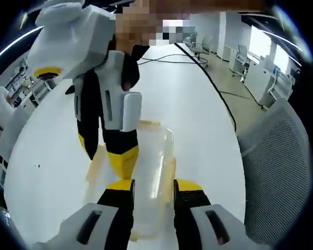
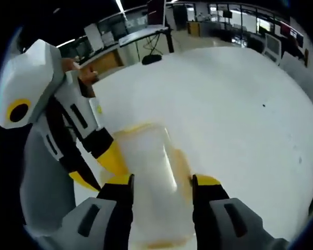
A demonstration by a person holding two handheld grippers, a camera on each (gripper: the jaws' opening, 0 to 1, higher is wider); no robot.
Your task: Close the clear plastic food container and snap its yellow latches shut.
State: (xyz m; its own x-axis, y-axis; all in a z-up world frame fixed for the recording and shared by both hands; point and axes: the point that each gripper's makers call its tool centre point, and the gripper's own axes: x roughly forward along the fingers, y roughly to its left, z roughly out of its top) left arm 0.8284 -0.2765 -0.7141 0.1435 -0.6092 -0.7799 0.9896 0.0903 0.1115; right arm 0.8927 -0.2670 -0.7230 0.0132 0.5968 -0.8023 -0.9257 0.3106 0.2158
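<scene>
- Your landmark is the clear rectangular plastic food container with pale yellow latches (image 1: 148, 172), which rests on the wide white tabletop (image 1: 193, 104).
- In the left gripper view, your left gripper (image 1: 153, 195) has its black, yellow-tipped jaws parted, one on each long side of the container; whether the tips touch its walls you cannot tell.
- In that same view your right gripper (image 1: 107, 156) comes down from above the container's far-left part, its white body leaning over the lid; one yellow tip lies against the container's left edge, the other black finger hangs just beside it, off the container, so the jaws stand apart.
- A yellow latch (image 1: 148, 123) shows along the container's far end, and another runs down its right side; whether either is snapped down is too blurred to tell.
- In the right gripper view, your right gripper (image 2: 160, 187) straddles the container (image 2: 148, 172) with its jaws spread, one on each side of the near end.
- There your left gripper (image 2: 101, 166) reaches in to the left of the container, its yellow tips touching or just beside the container's left wall.
- A grey mesh office chair back (image 1: 279, 172) stands to the right of the container, past the table's edge.
- A black cable (image 1: 214, 86) trails across the tabletop well beyond the container.
- Desks and monitors (image 2: 146, 26) stand far behind it.
</scene>
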